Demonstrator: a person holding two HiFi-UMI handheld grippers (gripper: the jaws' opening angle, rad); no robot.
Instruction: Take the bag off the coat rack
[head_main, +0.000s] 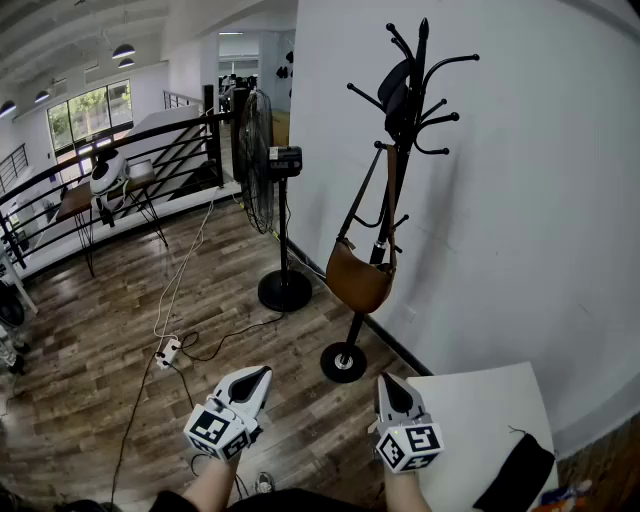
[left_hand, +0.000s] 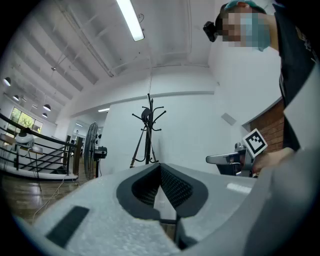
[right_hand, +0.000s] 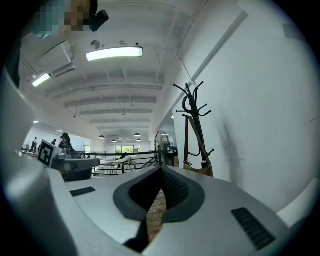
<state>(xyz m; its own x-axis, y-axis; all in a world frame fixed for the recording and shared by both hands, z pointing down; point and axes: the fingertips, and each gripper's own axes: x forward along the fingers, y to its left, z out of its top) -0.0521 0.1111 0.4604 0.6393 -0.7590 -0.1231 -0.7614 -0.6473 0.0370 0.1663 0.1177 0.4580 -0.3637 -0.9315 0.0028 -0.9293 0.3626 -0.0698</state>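
Left tool (head_main: 258, 377) and right tool (head_main: 391, 386) are closed, empty; brown leather bag (head_main: 358, 280) hangs untouched on black coat rack (head_main: 421, 60), well apart

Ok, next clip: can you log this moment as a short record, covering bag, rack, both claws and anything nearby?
target: brown shoulder bag, hanging by its strap on the coat rack
left claw: shut, empty, short of the bag
right claw: shut, empty, by the white table
nearby: pedestal fan left of the rack in the head view
task: bag not yet taken
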